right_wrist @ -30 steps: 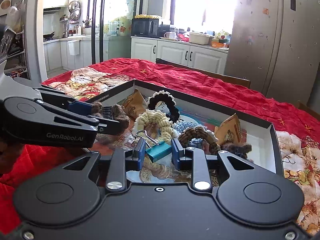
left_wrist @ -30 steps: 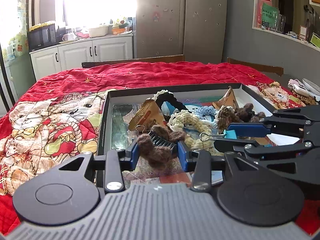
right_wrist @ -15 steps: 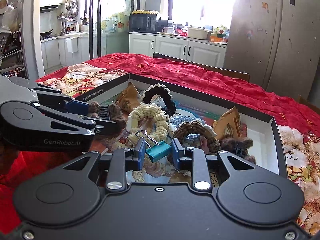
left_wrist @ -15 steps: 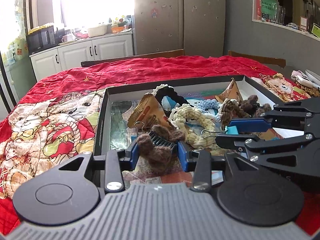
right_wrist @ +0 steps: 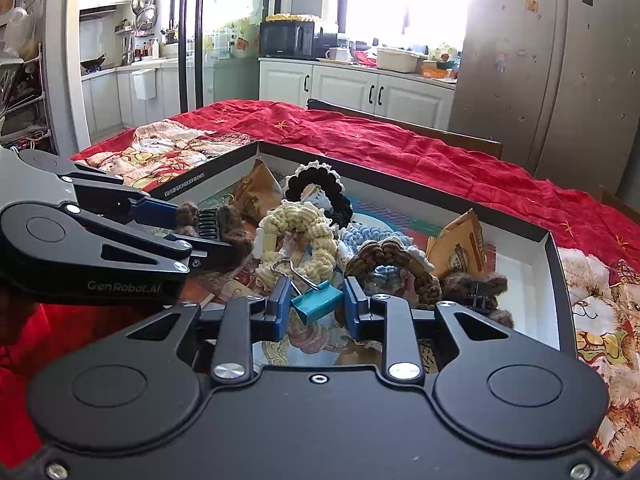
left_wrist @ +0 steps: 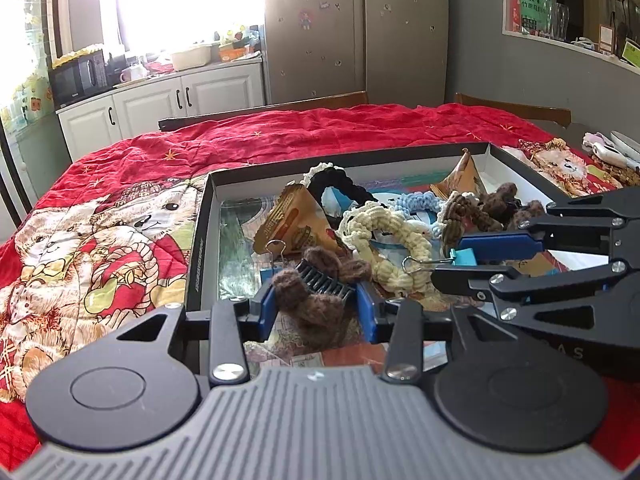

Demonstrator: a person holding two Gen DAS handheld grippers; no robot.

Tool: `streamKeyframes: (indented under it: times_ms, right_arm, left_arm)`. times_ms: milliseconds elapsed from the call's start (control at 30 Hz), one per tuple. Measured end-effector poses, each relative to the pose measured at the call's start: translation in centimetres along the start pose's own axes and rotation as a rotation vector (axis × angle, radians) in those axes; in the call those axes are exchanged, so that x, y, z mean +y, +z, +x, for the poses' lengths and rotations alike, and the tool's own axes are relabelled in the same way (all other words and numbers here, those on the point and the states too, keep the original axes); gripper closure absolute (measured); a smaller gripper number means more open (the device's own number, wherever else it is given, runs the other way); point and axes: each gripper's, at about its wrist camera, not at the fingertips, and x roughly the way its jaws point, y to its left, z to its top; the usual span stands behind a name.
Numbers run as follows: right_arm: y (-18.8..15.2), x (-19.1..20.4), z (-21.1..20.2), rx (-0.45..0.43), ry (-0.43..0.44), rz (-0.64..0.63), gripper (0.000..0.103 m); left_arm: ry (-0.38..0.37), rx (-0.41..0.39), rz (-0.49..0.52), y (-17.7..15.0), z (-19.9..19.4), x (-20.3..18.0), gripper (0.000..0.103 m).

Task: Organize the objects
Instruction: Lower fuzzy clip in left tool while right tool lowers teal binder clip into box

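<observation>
Brown fuzzy hair claw (left_wrist: 316, 300) is clamped in left gripper (left_wrist: 316, 304); right gripper (right_wrist: 316, 304) pinches teal binder clip (right_wrist: 318, 303), both lifted over box (right_wrist: 554, 280) near edge for sorting.

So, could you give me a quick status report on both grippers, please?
Left gripper shut on brown fuzzy hair claw. Right gripper shut on teal binder clip. Both over the cluttered box; scrunchies heaped just ahead.

we can make out "GenRobot.AI" in pale letters on the side of the left gripper (right_wrist: 224, 236), a small white size code on the box's (right_wrist: 224, 168) dark outer wall just behind that gripper, too tiny for us to read properly
</observation>
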Motion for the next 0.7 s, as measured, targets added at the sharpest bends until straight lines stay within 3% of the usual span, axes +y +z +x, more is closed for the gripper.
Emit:
streamKeyframes:
  times_ms: [700]
  right_arm:
    - [0.40, -0.07, 0.43, 0.049, 0.007, -0.015, 0.076]
  left_arm:
    - [0.005, 0.014, 0.010, -0.05, 0.09, -0.05, 0.052]
